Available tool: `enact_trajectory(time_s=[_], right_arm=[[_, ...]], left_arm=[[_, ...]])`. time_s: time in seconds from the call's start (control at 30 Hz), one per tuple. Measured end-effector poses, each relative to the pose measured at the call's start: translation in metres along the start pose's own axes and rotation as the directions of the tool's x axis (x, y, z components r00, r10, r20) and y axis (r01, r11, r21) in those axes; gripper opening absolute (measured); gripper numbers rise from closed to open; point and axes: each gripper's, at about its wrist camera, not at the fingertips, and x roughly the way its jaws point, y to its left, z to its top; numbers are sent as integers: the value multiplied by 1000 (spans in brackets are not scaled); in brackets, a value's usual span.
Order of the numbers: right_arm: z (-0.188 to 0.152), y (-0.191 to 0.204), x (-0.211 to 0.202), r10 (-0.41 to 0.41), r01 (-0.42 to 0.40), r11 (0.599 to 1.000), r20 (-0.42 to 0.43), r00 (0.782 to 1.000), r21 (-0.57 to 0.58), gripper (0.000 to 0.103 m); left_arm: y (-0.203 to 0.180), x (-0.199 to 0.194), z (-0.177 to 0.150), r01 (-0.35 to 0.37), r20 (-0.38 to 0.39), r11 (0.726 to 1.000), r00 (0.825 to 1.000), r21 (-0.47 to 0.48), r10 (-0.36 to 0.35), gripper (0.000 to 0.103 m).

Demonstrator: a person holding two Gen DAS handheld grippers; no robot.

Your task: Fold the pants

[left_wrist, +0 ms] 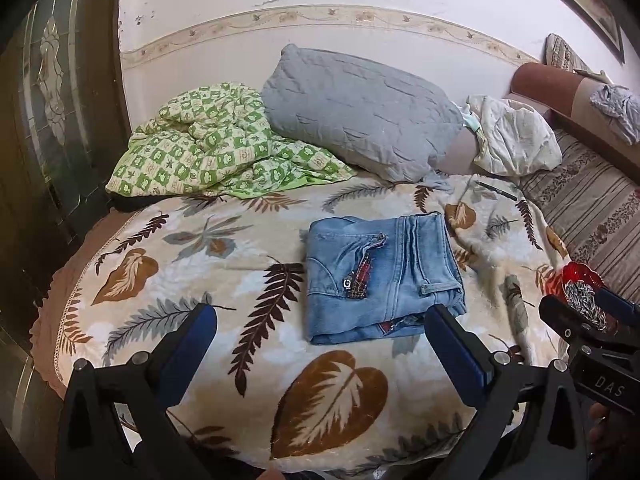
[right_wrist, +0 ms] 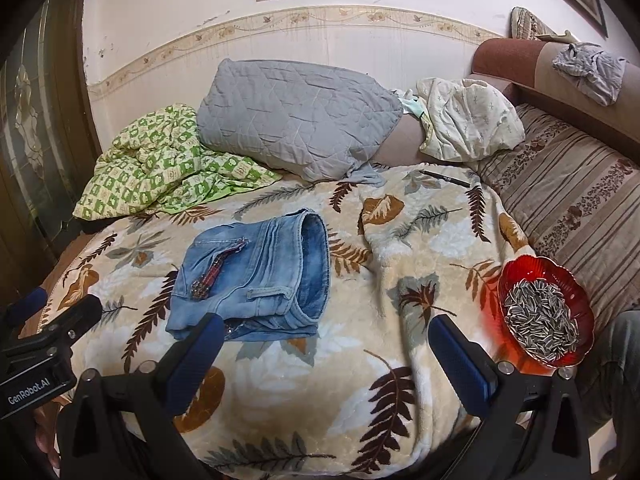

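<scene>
On the leaf-print blanket (left_wrist: 200, 264), the folded jeans (left_wrist: 380, 276) are lying in a compact stack.
Heavy, limp denim is best taken by its thick waistband edge; the left gripper (left_wrist: 320, 320) and right gripper (right_wrist: 326, 332) are hovering wide open, holding nothing.

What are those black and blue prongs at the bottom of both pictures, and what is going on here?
They are hand-held tongs, one in each of a person's hands, each carrying a camera that looks out between its two fingers. One picture comes from the left tongs, the other from the right tongs. Both are open and hold nothing. On the leaf-patterned blanket lie folded jeans, a pen and a red bowl of seeds. Behind are a grey pillow and a green quilt.
</scene>
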Motion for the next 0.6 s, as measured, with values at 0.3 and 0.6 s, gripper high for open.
enact_trajectory(time_s=[0.3,0.6], right_arm=[[0,0,0,1,-1,1000,0,1000,-2,103],[-1,1,-1,0,0,1000,-1,1000,0,103]], left_arm=[[0,1,-1,1,-5,1000,1000,7,-1,103],[2,1,-2,-1,-4,1000,1000,6,1,103]])
